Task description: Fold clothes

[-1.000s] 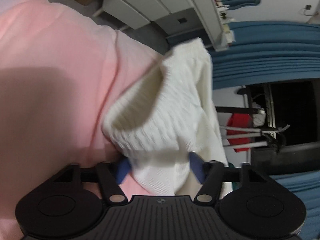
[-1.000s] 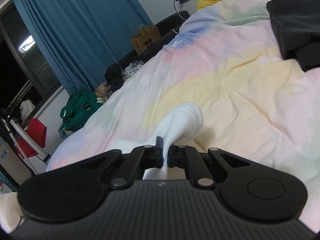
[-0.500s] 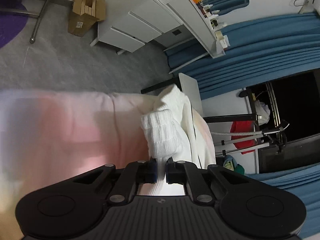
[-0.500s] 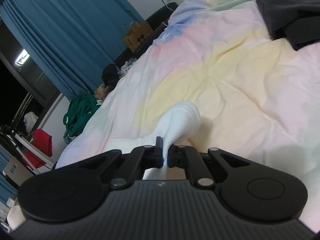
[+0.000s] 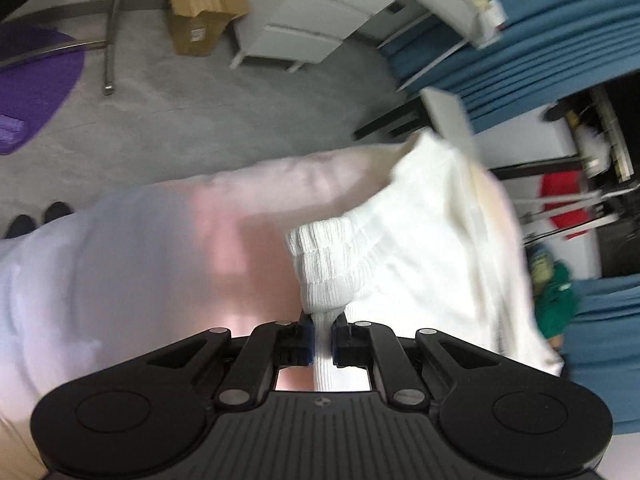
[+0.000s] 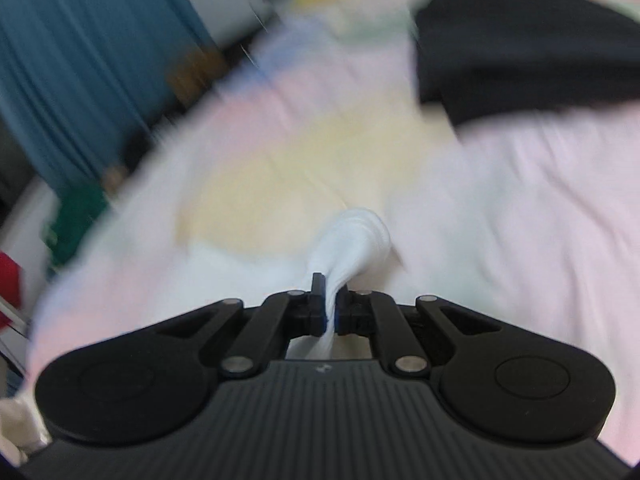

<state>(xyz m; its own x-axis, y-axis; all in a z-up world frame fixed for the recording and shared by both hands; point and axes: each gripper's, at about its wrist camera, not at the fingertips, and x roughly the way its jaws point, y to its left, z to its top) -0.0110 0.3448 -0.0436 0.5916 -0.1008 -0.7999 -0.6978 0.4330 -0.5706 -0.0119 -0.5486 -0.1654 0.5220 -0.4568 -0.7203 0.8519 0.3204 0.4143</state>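
A white knitted garment hangs over the pastel bedspread. My left gripper is shut on its ribbed cuff, which bunches just ahead of the fingers. In the right wrist view my right gripper is shut on another white bunched part of the garment, lifted a little above the bedspread. The right view is blurred by motion.
A black garment lies on the bed at the upper right. The grey floor holds a cardboard box, a white drawer unit, a purple mat and shoes. Blue curtains and green clothes stand right.
My left gripper went from open around the white knit to shut on its cuff and lifted it off the bed. The right gripper, still holding, is now swinging fast.
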